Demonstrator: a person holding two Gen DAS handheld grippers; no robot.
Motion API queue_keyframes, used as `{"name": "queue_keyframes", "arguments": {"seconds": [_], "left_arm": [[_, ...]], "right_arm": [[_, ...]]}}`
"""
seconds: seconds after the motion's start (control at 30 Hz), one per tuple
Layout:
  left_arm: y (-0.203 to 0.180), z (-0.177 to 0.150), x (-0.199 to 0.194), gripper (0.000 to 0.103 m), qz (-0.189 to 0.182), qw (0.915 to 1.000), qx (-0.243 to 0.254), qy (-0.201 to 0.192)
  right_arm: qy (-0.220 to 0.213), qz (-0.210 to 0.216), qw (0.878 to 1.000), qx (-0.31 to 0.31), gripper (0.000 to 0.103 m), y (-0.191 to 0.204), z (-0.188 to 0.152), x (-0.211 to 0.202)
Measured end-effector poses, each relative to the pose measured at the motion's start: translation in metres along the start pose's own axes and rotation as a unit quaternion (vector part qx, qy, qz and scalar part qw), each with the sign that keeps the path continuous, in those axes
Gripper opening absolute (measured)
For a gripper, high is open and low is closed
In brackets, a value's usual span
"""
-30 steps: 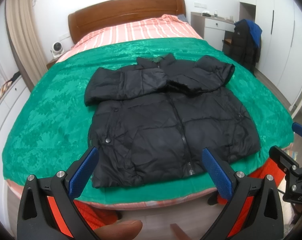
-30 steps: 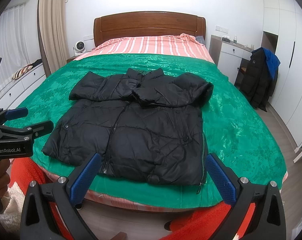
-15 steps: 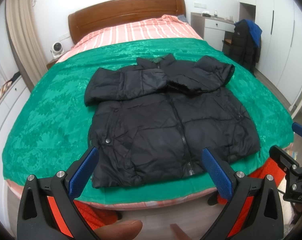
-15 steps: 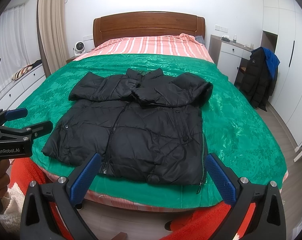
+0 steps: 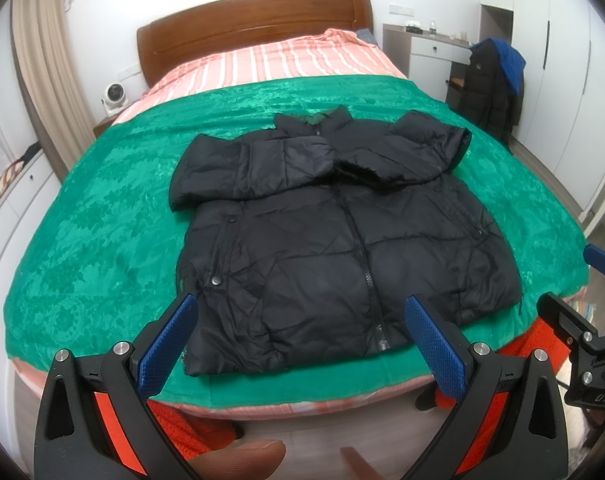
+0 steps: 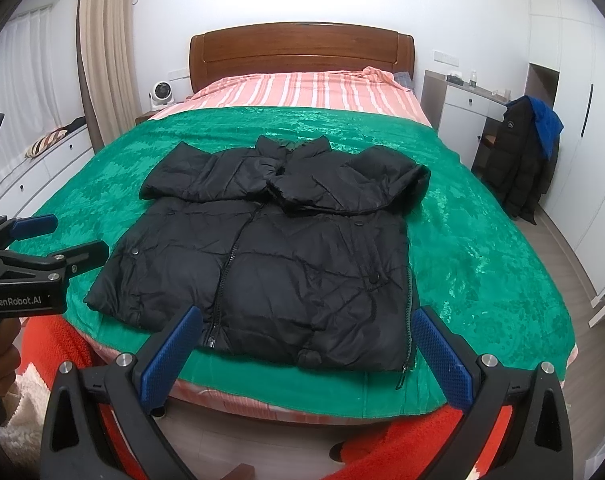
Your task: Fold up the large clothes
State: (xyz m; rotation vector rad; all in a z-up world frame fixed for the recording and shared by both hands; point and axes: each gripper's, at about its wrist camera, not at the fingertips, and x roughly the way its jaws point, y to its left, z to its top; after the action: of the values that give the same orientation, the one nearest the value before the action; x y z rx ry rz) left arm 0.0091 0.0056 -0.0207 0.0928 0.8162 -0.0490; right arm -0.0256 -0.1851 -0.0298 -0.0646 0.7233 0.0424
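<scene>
Fingers (image 5: 170, 342) on my left gripper (image 5: 298, 344) and right gripper (image 6: 308, 350) gape wide, holding nothing, hovering off the bed's (image 6: 482, 264) foot; black jacket (image 6: 270, 256) sleeves-folded, dark coat (image 6: 518, 168) hanging rightward.

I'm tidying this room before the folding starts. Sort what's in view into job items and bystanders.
For the job:
- black quilted puffer jacket, sleeves folded across its chest
- green patterned bedspread it lies on
- left gripper, right gripper, both open

Just lying about:
- dark coat on the chair
- small white fan
- white desk
</scene>
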Motion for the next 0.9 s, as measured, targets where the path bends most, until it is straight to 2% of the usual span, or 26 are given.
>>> {"name": "queue_keyframes", "arguments": {"seconds": [0.9], "left_arm": [[0.002,-0.0009,0.0028,0.103,-0.001,1.0,-0.002,0.004]], "right_arm": [[0.0,0.0,1.0,0.0,0.103,0.0009,-0.001,0.0025]]}}
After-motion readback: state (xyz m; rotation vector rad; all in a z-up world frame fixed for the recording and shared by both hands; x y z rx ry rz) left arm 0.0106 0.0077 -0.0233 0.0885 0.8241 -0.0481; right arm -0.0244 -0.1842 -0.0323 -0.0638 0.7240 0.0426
